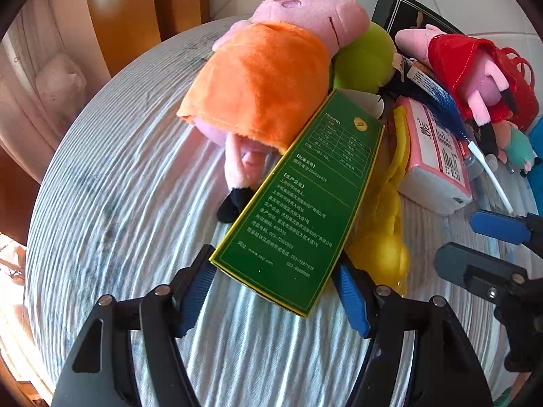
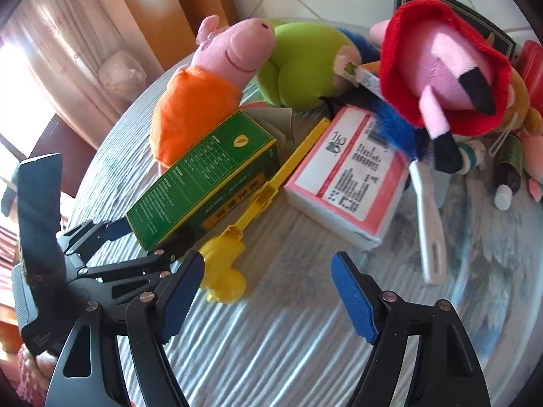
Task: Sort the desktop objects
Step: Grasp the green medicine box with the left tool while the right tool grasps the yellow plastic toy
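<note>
A round surface (image 2: 271,339) covered in a pale blue-and-white striped cloth carries a heap of small things; two hand-held claws reach over it. The left claw (image 1: 275,291) straddles the near end of one green carton (image 1: 298,200) with yellow edging and printed text, which lies aslant with its far flap open; its blue pads (image 1: 353,298) sit right at the carton's sides, though whether they press on it I cannot tell. The right claw (image 2: 268,291) hangs open above bare cloth, gripping nothing; one yellow plastic toy (image 2: 237,237) with a long handle lies just beside its left pad. Three plush toys show; one pink pig in an orange dress (image 1: 264,81) lying on the carton's far side, one pink pig in a red dress (image 2: 444,68) on the right, and one lime-green plush (image 2: 305,64) between them. One pink-and-white tissue pack (image 2: 349,179) lies beside the yellow toy; one white toothbrush-like stick (image 2: 431,224) lies right of it; one dark bottle with a white cap (image 2: 507,173) lies farther right. One dark box (image 1: 407,13) stands at the far edge.
</note>
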A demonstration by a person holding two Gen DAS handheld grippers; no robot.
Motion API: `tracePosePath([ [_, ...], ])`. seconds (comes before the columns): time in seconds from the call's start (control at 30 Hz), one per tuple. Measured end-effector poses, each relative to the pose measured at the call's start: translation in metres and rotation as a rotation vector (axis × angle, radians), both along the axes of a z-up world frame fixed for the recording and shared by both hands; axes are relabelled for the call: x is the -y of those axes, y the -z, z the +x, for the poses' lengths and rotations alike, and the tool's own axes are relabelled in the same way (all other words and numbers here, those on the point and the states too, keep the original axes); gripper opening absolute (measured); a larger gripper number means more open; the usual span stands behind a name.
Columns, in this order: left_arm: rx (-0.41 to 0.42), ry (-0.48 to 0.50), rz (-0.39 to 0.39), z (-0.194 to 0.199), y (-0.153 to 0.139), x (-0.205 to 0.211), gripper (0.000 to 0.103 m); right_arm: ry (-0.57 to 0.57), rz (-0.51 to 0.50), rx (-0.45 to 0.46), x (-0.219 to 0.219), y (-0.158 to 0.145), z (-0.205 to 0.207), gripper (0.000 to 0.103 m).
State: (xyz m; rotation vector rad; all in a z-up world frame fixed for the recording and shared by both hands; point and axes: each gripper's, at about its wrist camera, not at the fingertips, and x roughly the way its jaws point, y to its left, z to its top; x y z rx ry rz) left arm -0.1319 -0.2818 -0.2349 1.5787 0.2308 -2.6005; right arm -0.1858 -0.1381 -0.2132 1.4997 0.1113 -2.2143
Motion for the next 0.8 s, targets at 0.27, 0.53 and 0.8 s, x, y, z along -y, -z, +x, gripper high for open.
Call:
tracePosePath([
  [0.27, 0.035, -0.081, 0.022, 0.035, 0.001, 0.028, 0.056, -0.079, -0.019, 0.077, 0.037, 0.033, -0.002, 0.079],
  [0.53, 0.026, -0.101, 0.027, 0.043, -0.012, 0.032, 0.056, -0.092, 0.106, 0.062, 0.04, 0.056, 0.0, 0.056],
  [0.8, -0.051, -0.007, -0.083, 0.021, -0.057, 0.026, 0.075, -0.016, 0.143, 0.065, -0.01, 0.053, -0.009, 0.056],
])
